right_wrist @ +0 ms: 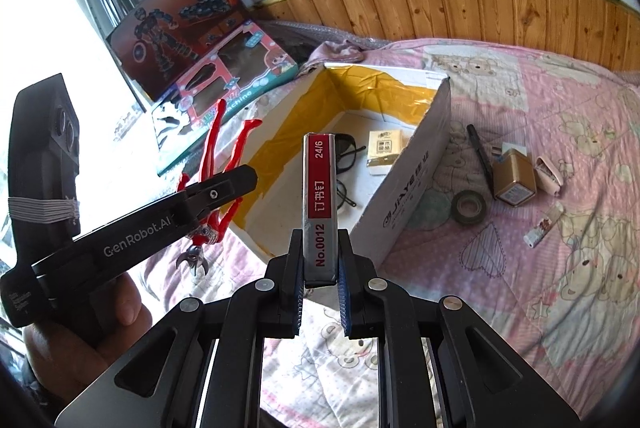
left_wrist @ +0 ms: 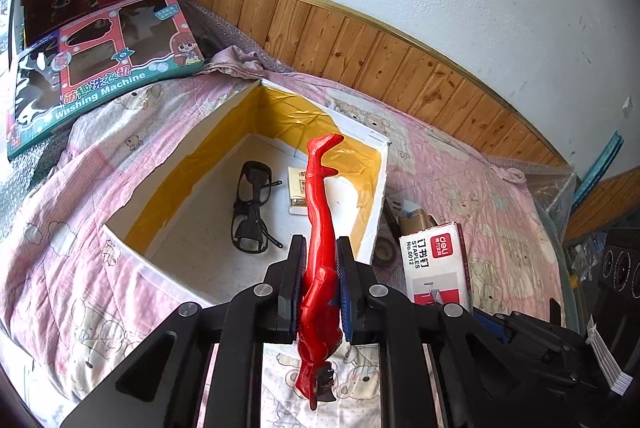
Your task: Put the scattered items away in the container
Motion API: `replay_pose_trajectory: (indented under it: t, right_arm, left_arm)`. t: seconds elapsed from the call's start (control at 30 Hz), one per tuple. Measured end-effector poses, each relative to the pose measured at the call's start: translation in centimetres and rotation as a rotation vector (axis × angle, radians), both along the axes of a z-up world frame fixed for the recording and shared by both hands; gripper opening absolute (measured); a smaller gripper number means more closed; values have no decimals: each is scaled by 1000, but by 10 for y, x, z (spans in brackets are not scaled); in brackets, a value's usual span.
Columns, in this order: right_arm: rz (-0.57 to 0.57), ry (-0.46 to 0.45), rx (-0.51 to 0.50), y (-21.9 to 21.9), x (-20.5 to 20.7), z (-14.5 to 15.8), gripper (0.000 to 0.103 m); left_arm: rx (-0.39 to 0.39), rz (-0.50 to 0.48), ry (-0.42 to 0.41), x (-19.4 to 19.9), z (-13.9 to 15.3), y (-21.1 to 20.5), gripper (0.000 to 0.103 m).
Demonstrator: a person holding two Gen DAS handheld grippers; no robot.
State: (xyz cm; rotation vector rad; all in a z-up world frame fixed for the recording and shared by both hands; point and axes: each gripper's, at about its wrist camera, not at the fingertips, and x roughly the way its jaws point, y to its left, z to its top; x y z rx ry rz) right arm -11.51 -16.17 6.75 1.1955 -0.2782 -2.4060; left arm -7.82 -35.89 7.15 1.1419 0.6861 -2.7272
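Observation:
My left gripper (left_wrist: 321, 248) is shut on a red toy figure (left_wrist: 318, 211), held legs forward over the near edge of the open white box (left_wrist: 152, 270) lined with yellow tape. Black glasses (left_wrist: 252, 207) and a small beige pack (left_wrist: 297, 191) lie on the box floor. My right gripper (right_wrist: 320, 240) is shut on a red and white staples box (right_wrist: 319, 203), held upright just in front of the box's near corner. In the right wrist view the left gripper (right_wrist: 224, 183) sits to the left with the red figure (right_wrist: 212, 155) in it.
On the pink quilt right of the box lie a black pen (right_wrist: 480, 151), a small brown carton (right_wrist: 514, 179), a tape roll (right_wrist: 469, 207), a white case (right_wrist: 548, 175) and a small tube (right_wrist: 542, 228). Toy boxes (left_wrist: 100, 67) lean at the back left. A wood-panelled wall (left_wrist: 360, 43) borders the bed.

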Motion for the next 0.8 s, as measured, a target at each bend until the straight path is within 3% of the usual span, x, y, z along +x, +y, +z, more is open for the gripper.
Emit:
replay_pose_trajectory:
  t: [0.33,0.8]
  right_arm:
    - [22,-26,12,-9,-32,-9,15]
    - [79,-52,19,-29,-67,-24,15]
  left_arm:
    - [8,12,-46,-26,-18,-17,15]
    - [-38,53,-125,-46,-41,-49,15]
